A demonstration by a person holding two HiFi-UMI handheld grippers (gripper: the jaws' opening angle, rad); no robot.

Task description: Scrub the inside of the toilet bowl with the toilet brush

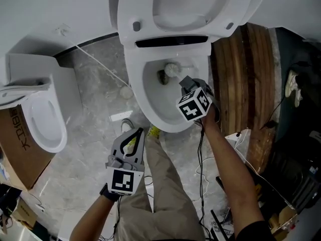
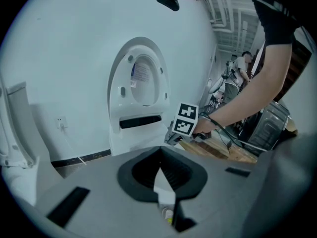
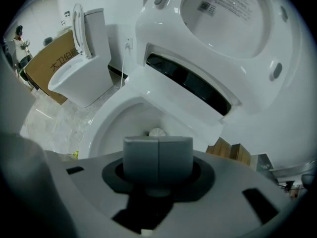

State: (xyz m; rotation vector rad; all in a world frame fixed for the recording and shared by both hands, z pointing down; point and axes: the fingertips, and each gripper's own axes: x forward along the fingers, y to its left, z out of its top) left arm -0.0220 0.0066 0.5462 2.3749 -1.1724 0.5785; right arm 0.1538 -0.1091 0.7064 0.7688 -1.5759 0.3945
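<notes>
Two tongs are in our hands. Our right gripper (image 1: 186, 83) reaches over the rim of the toilet bowl (image 1: 134, 87), jaws clenched on the toilet brush (image 1: 172, 70), whose white head sits low inside the bowl. Our left gripper (image 1: 139, 132) hangs above the marble floor (image 1: 95, 99) just in front of the bowl, jaws pressed together on nothing. We see the seat (image 1: 185, 4) raised.

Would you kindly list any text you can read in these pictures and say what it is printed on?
Cardboard box: Chinese characters, seemingly "大卫地板", not certain.
Lid stickers: too small to read.
Marker cubes: patterns only, no words.
</notes>
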